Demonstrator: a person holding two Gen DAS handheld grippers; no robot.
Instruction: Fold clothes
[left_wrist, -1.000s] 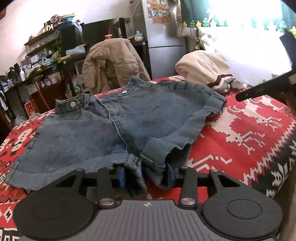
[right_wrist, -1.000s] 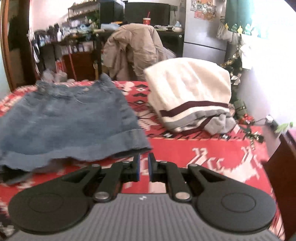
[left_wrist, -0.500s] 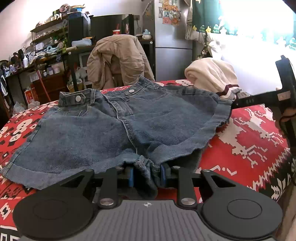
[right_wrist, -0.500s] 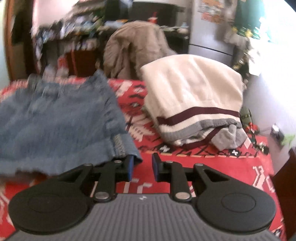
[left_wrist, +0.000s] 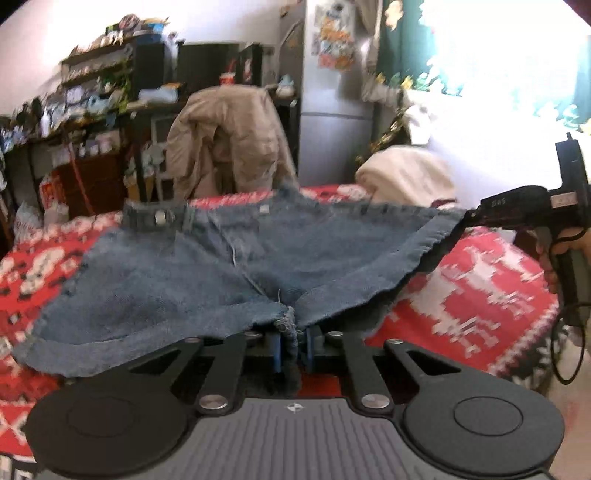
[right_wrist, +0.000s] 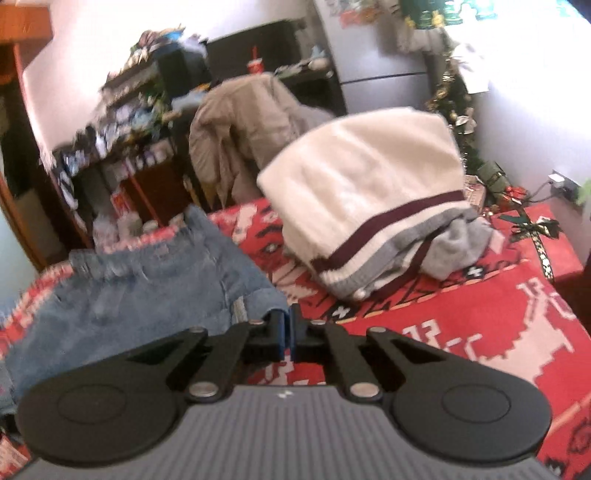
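In the left wrist view, the left gripper (left_wrist: 293, 345) is closing its jaws on a bunched bit of the denim shorts (left_wrist: 229, 273) — the middle part where the two legs meet. The cloth sits squeezed between the blue pads (left_wrist: 276, 349). This grip looks like a way to lift the middle so the shorts can fold in half. The shorts lie spread over the red patterned blanket (left_wrist: 476, 291), their waistband toward the far edge of it and the leg hems toward the near edge. The denim is thick and stiff, with a metal button (left_wrist: 160, 218) and rolled, frayed hems. At the right side, the right gripper (left_wrist: 471, 218) reaches in to the right leg's hem, and a hand (left_wrist: 559, 254) holds its handle.

In the right wrist view, the right gripper (right_wrist: 288, 330) has its jaws pressed fully together. The hem corner of the denim shorts (right_wrist: 147, 295) reaches up to the tips and looks pinched there — a good hold for pulling that side over. The picture is blurry, so the pinch is hard to see well. Farther back on the red patterned blanket (right_wrist: 461, 332) sits a folded cream sweater (right_wrist: 365, 184). It is soft and puffy, with a dark red stripe and a grey band. It is well apart from the shorts.
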